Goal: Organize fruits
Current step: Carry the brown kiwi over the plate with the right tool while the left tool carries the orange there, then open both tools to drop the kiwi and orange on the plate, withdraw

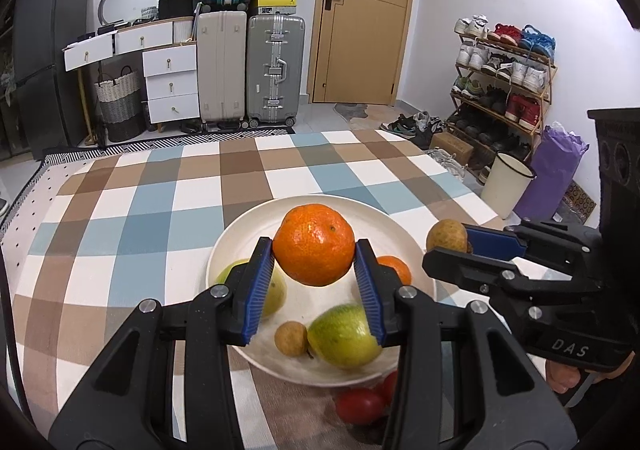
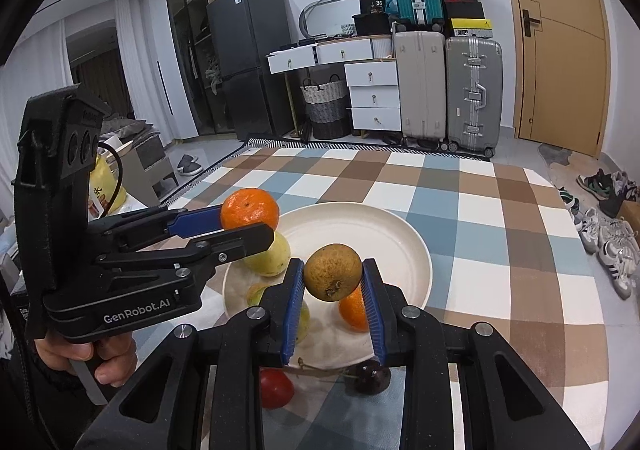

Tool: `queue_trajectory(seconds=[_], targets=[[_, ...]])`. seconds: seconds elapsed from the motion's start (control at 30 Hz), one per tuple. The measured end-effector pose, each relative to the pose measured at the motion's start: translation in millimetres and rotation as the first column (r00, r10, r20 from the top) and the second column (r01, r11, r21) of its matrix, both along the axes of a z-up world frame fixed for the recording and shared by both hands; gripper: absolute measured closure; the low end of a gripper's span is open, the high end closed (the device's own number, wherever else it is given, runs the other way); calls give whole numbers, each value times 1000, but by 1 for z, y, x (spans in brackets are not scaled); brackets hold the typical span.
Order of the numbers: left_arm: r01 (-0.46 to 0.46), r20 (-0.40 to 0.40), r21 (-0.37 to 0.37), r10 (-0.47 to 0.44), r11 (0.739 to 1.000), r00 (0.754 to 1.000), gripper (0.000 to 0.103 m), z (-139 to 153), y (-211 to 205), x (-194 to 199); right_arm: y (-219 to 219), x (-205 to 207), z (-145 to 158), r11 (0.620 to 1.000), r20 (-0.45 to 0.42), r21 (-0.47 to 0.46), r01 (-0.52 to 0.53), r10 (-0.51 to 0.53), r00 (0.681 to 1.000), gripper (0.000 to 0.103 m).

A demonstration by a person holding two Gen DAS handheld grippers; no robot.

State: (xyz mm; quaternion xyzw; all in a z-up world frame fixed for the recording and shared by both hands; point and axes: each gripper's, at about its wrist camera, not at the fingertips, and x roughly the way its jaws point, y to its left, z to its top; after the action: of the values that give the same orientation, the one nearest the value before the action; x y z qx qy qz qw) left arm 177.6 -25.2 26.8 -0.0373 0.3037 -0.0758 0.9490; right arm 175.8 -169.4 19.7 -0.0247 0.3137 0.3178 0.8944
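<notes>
While the left gripper (image 1: 314, 270) pinches a firm, light orange (image 1: 314, 250) at its widest, the right gripper (image 2: 333, 290) clasps a brown fruit (image 2: 333, 272) over the plate (image 2: 400, 234).

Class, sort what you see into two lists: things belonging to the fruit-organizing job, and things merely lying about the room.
Job: left gripper holding orange; right gripper holding brown fruit; plate; green fruit; tomato.

Lying about: suitcases, shoe rack, laundry basket.

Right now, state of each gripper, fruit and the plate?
left gripper: shut on large orange
large orange: held above plate
right gripper: shut on brown fruit
brown fruit: held above plate
plate: holds several fruits
red fruits: on cloth beside plate
</notes>
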Motion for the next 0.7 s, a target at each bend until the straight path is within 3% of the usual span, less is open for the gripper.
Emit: queue_trajectory(seconds=[0.7], targets=[[2, -54, 18, -1, 1000, 999, 65, -36, -4, 27, 2, 29, -37, 1000, -63, -3, 26, -27, 998, 74]])
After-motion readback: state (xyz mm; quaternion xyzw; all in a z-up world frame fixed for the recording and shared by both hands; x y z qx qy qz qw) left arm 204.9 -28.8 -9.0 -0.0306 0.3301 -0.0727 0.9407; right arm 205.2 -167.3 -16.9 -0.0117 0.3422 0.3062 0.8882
